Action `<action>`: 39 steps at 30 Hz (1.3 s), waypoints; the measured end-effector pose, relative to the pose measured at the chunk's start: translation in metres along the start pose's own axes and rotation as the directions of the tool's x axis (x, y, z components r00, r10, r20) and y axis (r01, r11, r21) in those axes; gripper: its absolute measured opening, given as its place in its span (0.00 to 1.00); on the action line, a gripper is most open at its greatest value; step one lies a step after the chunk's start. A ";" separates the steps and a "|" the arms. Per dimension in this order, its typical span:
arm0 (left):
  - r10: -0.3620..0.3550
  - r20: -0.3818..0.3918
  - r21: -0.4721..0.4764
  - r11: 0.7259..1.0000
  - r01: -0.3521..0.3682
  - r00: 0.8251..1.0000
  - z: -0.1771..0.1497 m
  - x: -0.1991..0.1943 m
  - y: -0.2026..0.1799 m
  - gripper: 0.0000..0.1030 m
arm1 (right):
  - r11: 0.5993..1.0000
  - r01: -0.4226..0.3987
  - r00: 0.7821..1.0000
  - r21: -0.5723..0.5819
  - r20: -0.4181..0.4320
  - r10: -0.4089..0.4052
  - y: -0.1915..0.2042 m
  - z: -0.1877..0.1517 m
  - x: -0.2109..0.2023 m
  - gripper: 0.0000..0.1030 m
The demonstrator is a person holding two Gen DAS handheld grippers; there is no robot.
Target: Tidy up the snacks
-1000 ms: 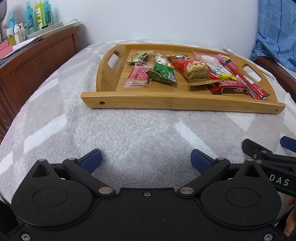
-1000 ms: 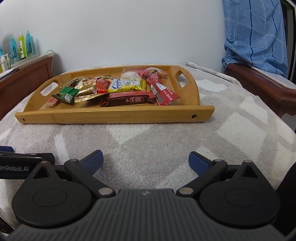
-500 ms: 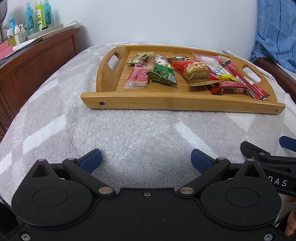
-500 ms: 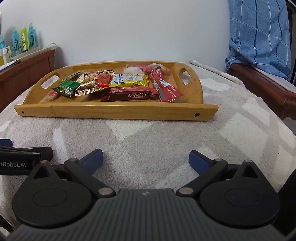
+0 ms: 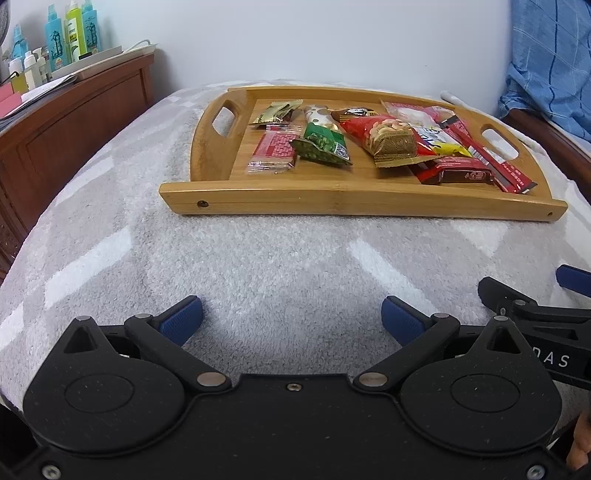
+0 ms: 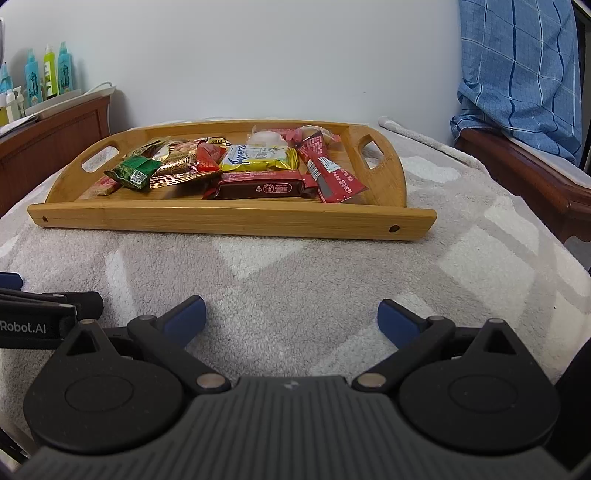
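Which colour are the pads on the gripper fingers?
Blue, on black arms. The left gripper's pads show best in the left wrist view.

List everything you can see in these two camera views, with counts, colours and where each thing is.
Wooden tray: one, light brown, on the blanket, two cut-out handles.
Snack packets: about ten, piled in the tray; among them a green packet, a red and gold nut bag, a yellow and white packet, a dark red bar, a long red stick.
Blanket: one, grey with white stripes, under the tray.
Wooden cabinet: one, reddish brown, at left.
Bottles: several, blue and green, on the cabinet.
Blue checked cloth: one, at right.
Left gripper: black with blue pads, jaws open, empty.
Right gripper: black with blue pads, jaws open, empty.
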State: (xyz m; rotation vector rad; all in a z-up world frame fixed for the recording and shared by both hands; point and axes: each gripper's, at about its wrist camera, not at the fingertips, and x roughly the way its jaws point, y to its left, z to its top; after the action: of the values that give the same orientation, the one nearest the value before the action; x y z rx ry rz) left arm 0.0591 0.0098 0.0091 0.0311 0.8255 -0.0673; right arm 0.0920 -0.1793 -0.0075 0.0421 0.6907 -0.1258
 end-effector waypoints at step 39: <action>0.005 -0.015 0.006 1.000 -0.005 1.000 0.001 0.001 -0.001 1.00 | 1.000 0.001 1.000 -0.001 0.001 -0.001 0.001 -0.001 0.000 1.00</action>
State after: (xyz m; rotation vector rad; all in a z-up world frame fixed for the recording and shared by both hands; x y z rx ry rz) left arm 0.0604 0.0083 0.0087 0.0392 0.8398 -0.0645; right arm 0.0917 -0.1781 -0.0079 0.0405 0.6898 -0.1264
